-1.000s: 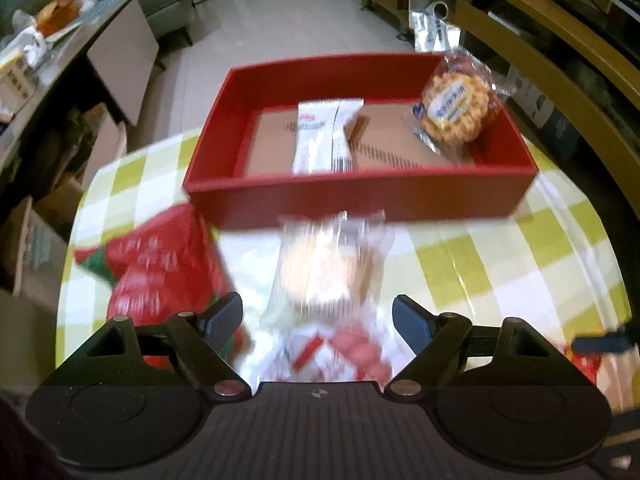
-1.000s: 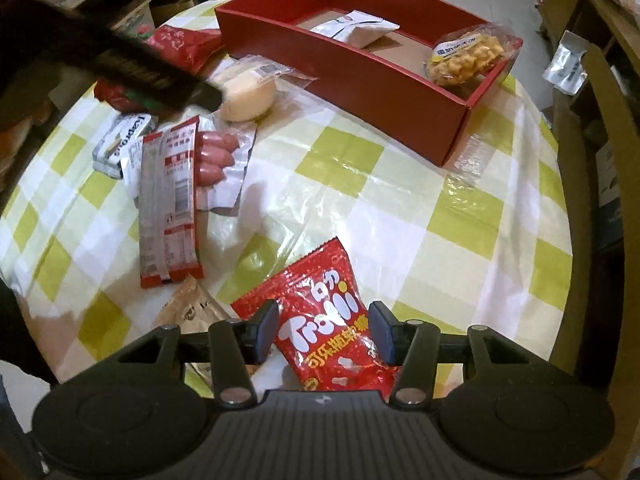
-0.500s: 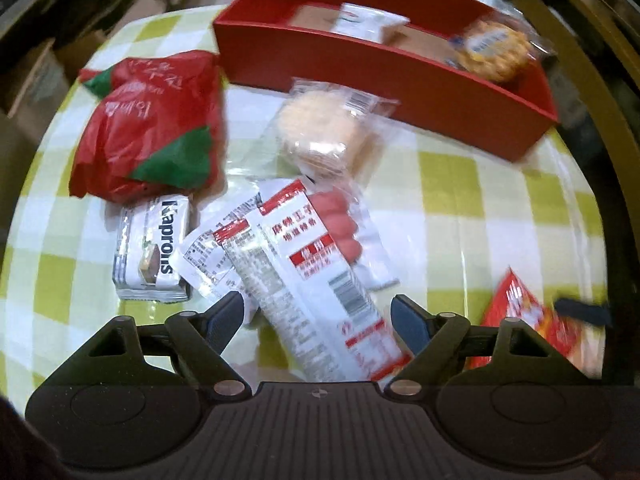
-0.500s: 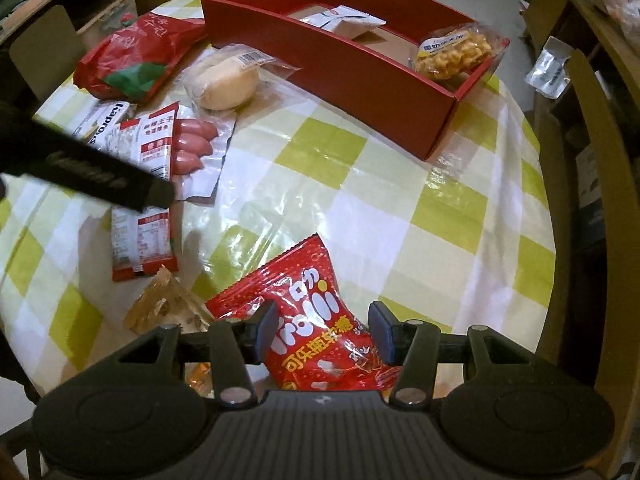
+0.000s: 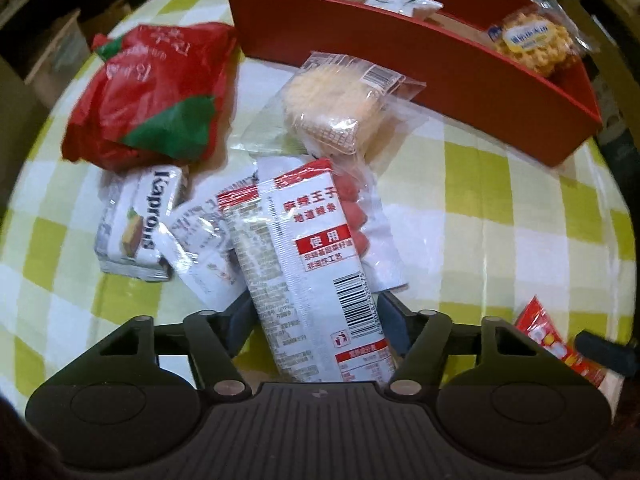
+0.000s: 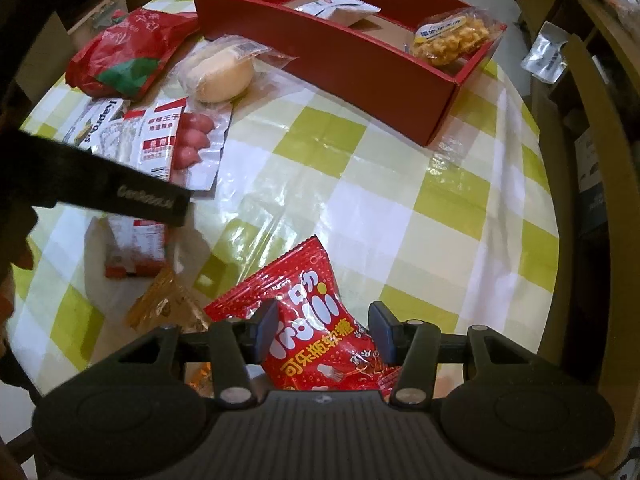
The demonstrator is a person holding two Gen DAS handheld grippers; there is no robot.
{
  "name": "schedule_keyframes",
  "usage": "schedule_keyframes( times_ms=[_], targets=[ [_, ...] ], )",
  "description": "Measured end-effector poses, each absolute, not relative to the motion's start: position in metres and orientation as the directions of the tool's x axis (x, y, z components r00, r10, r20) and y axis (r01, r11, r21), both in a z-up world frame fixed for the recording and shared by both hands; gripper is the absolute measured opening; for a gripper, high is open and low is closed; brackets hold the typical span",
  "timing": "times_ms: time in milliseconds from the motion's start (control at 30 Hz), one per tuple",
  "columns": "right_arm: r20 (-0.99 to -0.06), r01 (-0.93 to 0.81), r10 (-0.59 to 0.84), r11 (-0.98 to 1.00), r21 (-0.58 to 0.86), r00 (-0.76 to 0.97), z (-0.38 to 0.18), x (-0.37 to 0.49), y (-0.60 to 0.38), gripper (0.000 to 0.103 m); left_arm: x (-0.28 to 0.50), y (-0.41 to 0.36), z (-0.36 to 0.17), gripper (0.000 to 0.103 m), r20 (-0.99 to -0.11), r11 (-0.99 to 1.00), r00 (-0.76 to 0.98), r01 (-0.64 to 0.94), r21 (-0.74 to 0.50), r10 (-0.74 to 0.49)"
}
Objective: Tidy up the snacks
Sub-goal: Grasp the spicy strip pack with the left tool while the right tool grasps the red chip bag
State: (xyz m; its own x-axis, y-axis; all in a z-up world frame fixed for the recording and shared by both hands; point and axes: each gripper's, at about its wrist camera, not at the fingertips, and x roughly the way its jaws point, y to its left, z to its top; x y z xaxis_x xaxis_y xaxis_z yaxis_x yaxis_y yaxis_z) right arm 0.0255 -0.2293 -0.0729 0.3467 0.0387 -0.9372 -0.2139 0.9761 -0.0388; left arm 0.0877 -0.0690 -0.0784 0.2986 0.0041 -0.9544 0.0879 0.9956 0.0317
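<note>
A long white and red snack packet [image 5: 312,248] lies between the jaws of my left gripper [image 5: 316,316]. The jaws are closing, their pads at the packet's edges, and the packet still looks flat. My right gripper [image 6: 323,332] points down, shut on a red Trolli gummy bag [image 6: 304,304] near the table's front. Behind stands the red box [image 5: 440,60], which holds a waffle pack [image 5: 536,44] and a white sachet [image 5: 404,0]. The left gripper's black body [image 6: 120,192] crosses the right wrist view.
On the checked tablecloth [image 6: 360,184] lie a wrapped bun [image 5: 332,108], a pack of red sausages [image 5: 352,216], a red and green bag [image 5: 152,92], a Kaprons wafer pack [image 5: 136,220] and a brown packet [image 6: 168,308]. A wooden chair [image 6: 600,140] stands at the right.
My left gripper has dropped from in front of the box to the long packet, and its jaws have narrowed around it. The right gripper has stayed over the Trolli bag.
</note>
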Motion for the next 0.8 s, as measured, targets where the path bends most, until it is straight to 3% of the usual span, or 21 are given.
schedule_keyframes(
  times_ms=[267, 500, 800],
  targets=[
    [-0.94, -0.165, 0.032, 0.986, -0.026, 0.34, -0.07, 0.021, -0.232, 0.051, 0.067, -0.063, -0.075, 0.062, -0.956, 0.967, 0.291, 0.236, 0.096, 0.024],
    [-0.938, -0.241, 0.107, 0.97, 0.026, 0.331, -0.066, 0.014, -0.236, 0.061, 0.046, -0.058, -0.072, 0.063, -0.96, 0.948, 0.279, 0.303, 0.094, 0.006],
    [-0.931, -0.411, 0.148, 0.911, -0.002, 0.332, -0.066, 0.005, -0.226, 0.063, 0.04, -0.058, -0.066, 0.065, -0.964, 0.935, 0.263, 0.348, 0.071, -0.025]
  ],
)
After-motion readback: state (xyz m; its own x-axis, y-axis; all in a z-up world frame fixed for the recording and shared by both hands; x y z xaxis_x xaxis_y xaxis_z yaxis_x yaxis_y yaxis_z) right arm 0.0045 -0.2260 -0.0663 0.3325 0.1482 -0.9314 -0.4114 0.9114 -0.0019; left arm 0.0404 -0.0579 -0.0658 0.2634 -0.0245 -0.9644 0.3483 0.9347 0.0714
